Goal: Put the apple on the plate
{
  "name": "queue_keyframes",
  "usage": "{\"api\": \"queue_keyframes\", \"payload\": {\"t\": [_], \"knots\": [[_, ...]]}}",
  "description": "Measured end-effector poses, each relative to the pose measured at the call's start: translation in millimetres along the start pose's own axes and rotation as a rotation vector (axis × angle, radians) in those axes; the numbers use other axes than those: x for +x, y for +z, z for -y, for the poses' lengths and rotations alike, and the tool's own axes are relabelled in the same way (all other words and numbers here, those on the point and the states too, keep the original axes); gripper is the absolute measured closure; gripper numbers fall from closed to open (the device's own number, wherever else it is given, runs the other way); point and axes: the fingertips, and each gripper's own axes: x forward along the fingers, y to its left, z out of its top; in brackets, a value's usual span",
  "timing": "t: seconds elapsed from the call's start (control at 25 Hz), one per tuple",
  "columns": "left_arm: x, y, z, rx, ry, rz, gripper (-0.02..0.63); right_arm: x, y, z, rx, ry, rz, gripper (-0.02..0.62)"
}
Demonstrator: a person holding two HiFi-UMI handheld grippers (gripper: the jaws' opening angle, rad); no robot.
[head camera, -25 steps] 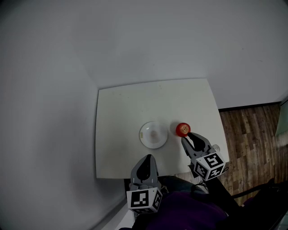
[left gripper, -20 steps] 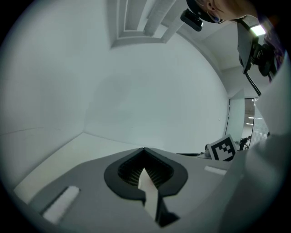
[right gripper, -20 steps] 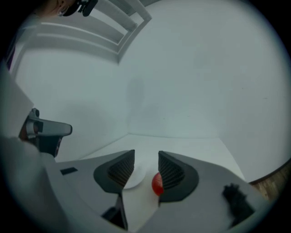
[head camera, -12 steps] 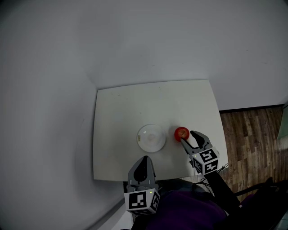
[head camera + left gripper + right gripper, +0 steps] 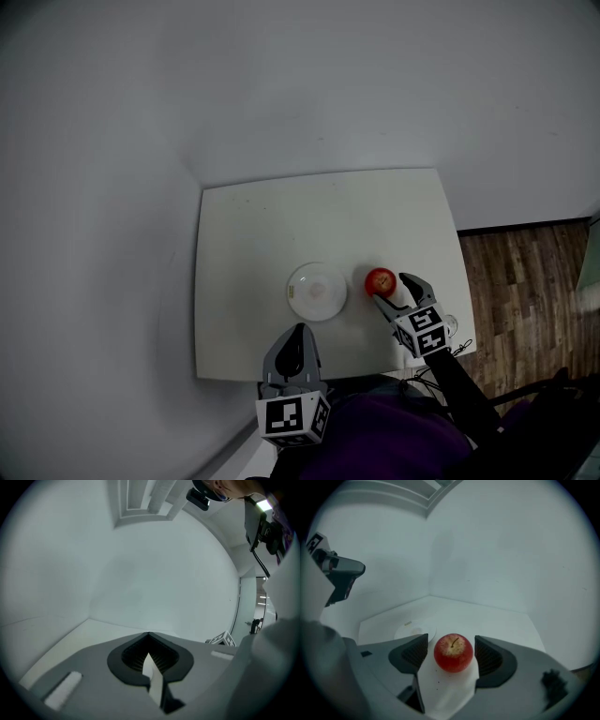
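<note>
R gripper (image 5: 391, 289) jaws opening, pads off the apple (image 5: 380, 279) between them. It sits just beside plate (image 5: 317, 291) on table (image 5: 281, 216). L gripper (image 5: 298, 330) pinched together, empty.

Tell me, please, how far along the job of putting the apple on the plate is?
Done: the right gripper is lined up, with the apple between its opening jaws. In hand: nothing is gripped; the pads stand clear of the apple, which rests on the table. To do: close on it, lift it and set it on the empty plate beside it. The left gripper is shut.
</note>
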Motion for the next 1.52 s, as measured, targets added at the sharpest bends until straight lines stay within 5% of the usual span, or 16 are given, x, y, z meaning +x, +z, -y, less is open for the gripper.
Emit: {"api": "queue_keyframes", "payload": {"t": [0.56,1.52], "knots": [[-4.2,17.4,-13.2,0.022,0.014,-0.005,0.598,18.6,-17.6,1.3,-0.009,0.007,-0.117,0.259],[-6.7,26.4,-19.5,0.028,0.021,0.014,0.598,20.1,-18.3,4.6,0.000,0.021,-0.143,0.261]]}}
